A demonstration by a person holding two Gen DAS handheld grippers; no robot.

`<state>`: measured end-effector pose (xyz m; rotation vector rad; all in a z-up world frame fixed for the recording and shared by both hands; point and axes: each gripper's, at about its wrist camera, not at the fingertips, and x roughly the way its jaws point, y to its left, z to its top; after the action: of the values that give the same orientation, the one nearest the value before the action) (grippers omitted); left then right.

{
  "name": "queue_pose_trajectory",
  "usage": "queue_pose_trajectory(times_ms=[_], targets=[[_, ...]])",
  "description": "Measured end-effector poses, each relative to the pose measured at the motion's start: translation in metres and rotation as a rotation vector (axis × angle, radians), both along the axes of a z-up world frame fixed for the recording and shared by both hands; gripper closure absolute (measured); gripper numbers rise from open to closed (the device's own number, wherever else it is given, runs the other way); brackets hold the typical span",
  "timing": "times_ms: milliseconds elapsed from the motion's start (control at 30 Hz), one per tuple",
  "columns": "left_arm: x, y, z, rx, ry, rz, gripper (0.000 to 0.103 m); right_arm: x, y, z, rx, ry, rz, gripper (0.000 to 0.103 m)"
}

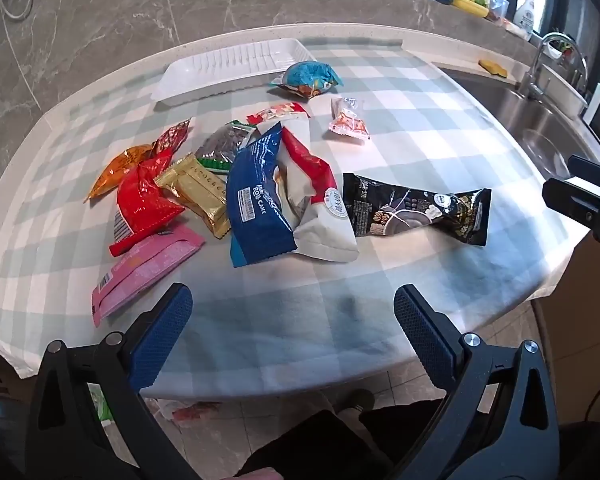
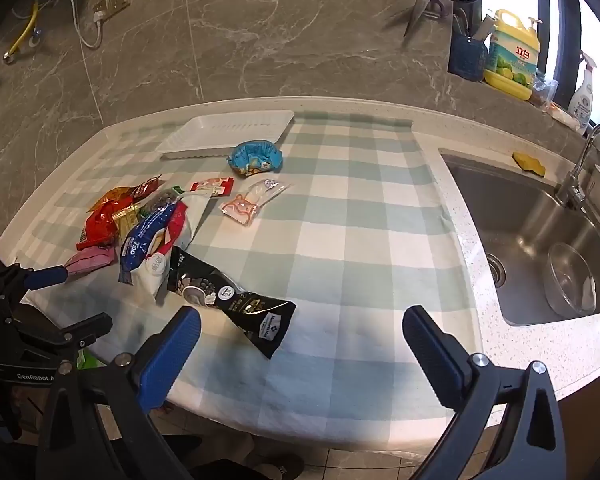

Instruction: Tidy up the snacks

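Several snack packets lie on a green-and-white checked cloth. A blue roll-cake packet (image 1: 256, 192) overlaps a white-and-red one (image 1: 316, 200); a black packet (image 1: 416, 208) lies to their right, also the black packet (image 2: 228, 300). Red (image 1: 144, 204), gold (image 1: 198, 192), orange (image 1: 116, 172) and pink (image 1: 144, 272) packets lie at left. A light blue packet (image 1: 310, 76) and a small clear one (image 1: 348, 120) lie farther back. A white tray (image 1: 196, 76), the same tray (image 2: 204, 136), sits empty at the back. My left gripper (image 1: 292, 320) and right gripper (image 2: 300, 340) hover open over the near edge, holding nothing.
A steel sink (image 2: 540, 240) with a glass bowl (image 2: 568, 284) and a tap (image 2: 580, 172) lies to the right. Dish soap (image 2: 512, 52) and bottles stand on the ledge behind. A marble wall backs the counter. Tiled floor and a person's feet show below the edge.
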<state>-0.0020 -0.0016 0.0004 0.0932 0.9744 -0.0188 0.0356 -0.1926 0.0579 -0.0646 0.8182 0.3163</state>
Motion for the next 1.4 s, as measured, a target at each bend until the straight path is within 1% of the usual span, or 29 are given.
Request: queue_pose_trajectory(times_ms=[133,167,367,567,867,1400], targets=[[-0.002,0.0,-0.003,-0.01,0.005,0.008,0.001,0.002,0.0,-0.001,-0.003,-0.001,0.006,0.0],[0.001,0.002,-0.005,-0.025,0.015,0.009,0.001,0.002,0.0,-0.001,-0.006,-0.001,0.008,0.0],[0.009,0.006,-0.007,-0.037,0.041,0.022,0.001,0.007,0.005,0.003,-0.006,-0.005,0.02,0.0],[0.012,0.008,-0.007,-0.038,0.039,0.025,0.001,0.011,0.013,-0.003,-0.009,0.005,0.031,0.0],[0.013,0.009,-0.006,-0.041,0.041,0.026,0.001,0.012,0.022,-0.004,-0.013,0.004,0.049,0.0],[0.016,0.012,-0.006,-0.043,0.039,0.035,0.001,0.013,0.025,-0.005,-0.013,0.007,0.053,0.0]])
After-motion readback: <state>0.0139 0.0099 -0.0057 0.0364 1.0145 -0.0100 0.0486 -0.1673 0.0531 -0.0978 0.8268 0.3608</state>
